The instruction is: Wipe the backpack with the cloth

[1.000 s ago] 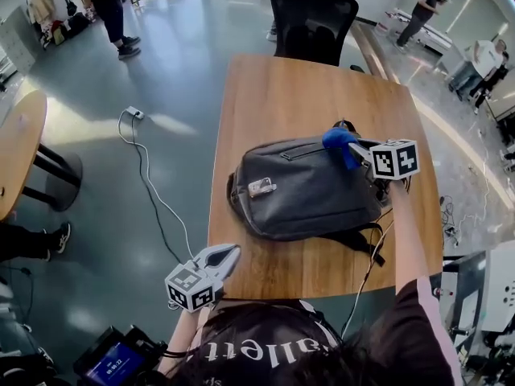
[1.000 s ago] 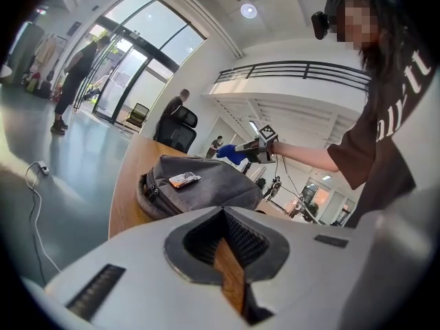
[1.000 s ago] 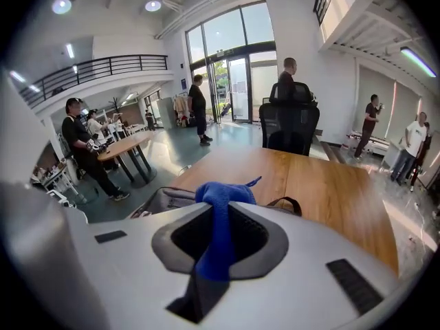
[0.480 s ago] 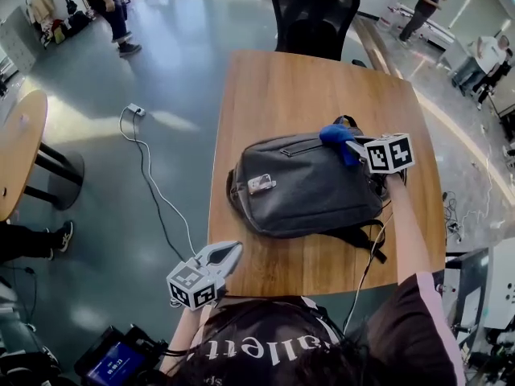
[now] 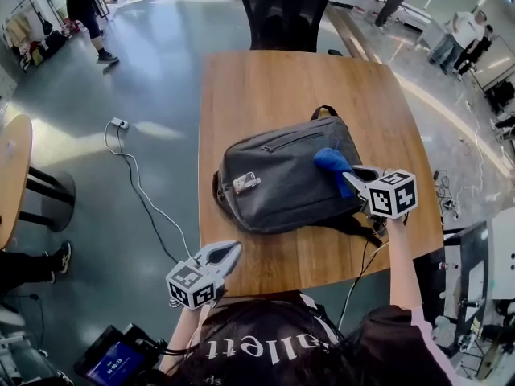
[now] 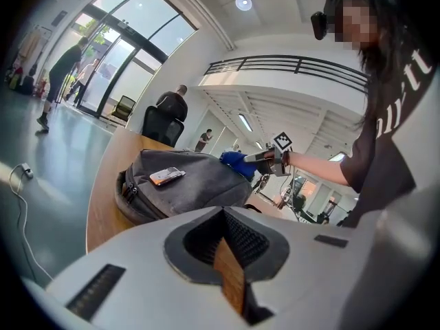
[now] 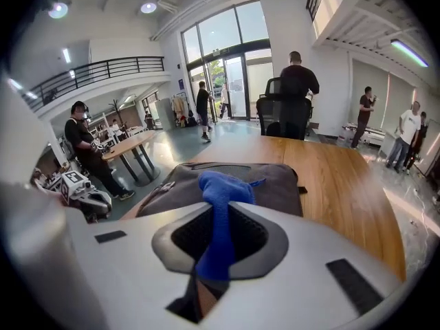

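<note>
While clamping the cloth [image 5: 331, 162] in the right tool [image 5: 352, 177], risks sliding the unbraced backpack [image 5: 278, 179] across the surface [image 5: 273, 79], with left tool [image 5: 227, 253] closed, empty, idle.

This is a large open-plan office or work hall, not a home. A rectangular light-brown wooden table [image 5: 282, 79] stands on a smooth grey-green polished floor [image 5: 153, 63], with a black high-backed office chair [image 5: 282, 10] at its 12 o'clock edge. At 9 o'clock is a round wooden table on a black pedestal [image 5: 12, 167]. A white power strip with a long white cable [image 5: 119, 123] lies on the floor near it. Tall glass entrance doors [image 7: 227, 40], an upper gallery with a black metal railing [image 7: 96, 71] and round ceiling lamps [image 7: 148, 7] are also seen — all typical of a commercial building. A standing person in dark clothes [image 5: 80, 6] is at 11 o'clock, and a small group of people [image 5: 463, 34] at 2 o'clock.
</note>
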Action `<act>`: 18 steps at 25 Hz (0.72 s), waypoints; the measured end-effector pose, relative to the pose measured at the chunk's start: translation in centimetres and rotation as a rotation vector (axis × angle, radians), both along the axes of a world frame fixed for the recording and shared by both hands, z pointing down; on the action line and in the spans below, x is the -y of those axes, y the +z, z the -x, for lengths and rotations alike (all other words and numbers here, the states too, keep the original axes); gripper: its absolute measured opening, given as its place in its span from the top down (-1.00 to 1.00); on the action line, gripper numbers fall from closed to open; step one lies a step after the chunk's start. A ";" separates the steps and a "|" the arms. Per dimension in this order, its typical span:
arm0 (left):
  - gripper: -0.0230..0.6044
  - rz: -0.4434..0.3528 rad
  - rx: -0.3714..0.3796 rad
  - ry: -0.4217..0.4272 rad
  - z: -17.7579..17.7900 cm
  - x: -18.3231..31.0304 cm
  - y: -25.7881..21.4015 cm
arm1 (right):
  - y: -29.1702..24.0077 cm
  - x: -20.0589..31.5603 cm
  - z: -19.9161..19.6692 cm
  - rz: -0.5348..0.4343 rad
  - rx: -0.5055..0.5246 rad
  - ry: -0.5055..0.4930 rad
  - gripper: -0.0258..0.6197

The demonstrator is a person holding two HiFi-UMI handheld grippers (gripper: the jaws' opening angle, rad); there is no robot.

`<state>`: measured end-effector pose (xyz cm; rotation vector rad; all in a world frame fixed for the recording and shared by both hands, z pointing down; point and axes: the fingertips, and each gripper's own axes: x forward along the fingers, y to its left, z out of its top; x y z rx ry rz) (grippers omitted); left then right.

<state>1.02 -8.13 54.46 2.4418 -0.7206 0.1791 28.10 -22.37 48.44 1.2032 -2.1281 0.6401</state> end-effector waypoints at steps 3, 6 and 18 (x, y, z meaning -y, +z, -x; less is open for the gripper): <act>0.93 -0.001 0.002 0.031 -0.5 -0.3 -0.1 | 0.4 -3.6 -0.5 0.006 0.023 0.044 0.73; 0.93 -0.002 0.001 0.055 -1.1 -0.7 -0.3 | 1.3 -7.1 -0.8 0.026 0.055 0.090 0.73; 0.93 -0.004 0.002 0.118 -2.6 -1.3 -0.4 | 4.7 -14.0 -0.5 0.116 0.110 0.166 0.73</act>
